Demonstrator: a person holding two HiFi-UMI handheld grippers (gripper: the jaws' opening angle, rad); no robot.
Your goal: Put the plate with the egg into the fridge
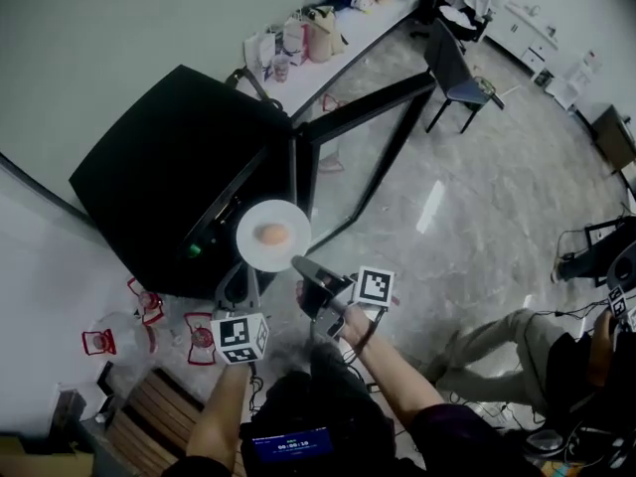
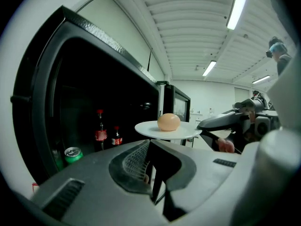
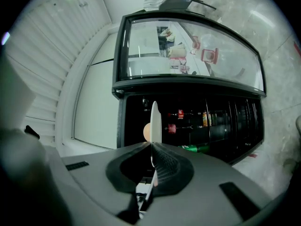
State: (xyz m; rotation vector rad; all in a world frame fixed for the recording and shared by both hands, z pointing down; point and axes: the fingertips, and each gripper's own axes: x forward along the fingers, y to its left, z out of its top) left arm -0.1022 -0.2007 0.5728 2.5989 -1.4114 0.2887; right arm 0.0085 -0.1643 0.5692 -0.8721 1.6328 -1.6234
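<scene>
A white plate (image 1: 256,250) carrying a brown egg (image 1: 272,234) hangs in front of the open black fridge (image 1: 164,177). My right gripper (image 1: 300,264) is shut on the plate's near rim. In the right gripper view the plate (image 3: 154,119) stands edge-on between the jaws (image 3: 153,146), with the egg (image 3: 146,132) peeking out on its left. My left gripper (image 1: 241,280) sits just below and to the left of the plate, jaws together and holding nothing. From the left gripper view (image 2: 150,143) the plate (image 2: 150,129) and egg (image 2: 168,122) float ahead, with the right gripper (image 2: 209,123) at the plate's right edge.
The fridge's glass door (image 1: 370,132) stands swung open to the right. Inside are cola bottles (image 2: 100,132) and a green can (image 2: 73,154). Red-lidded containers (image 1: 99,342) lie on the floor at left. A seated person (image 1: 517,351) is at right, and a chair (image 1: 459,68) stands farther back.
</scene>
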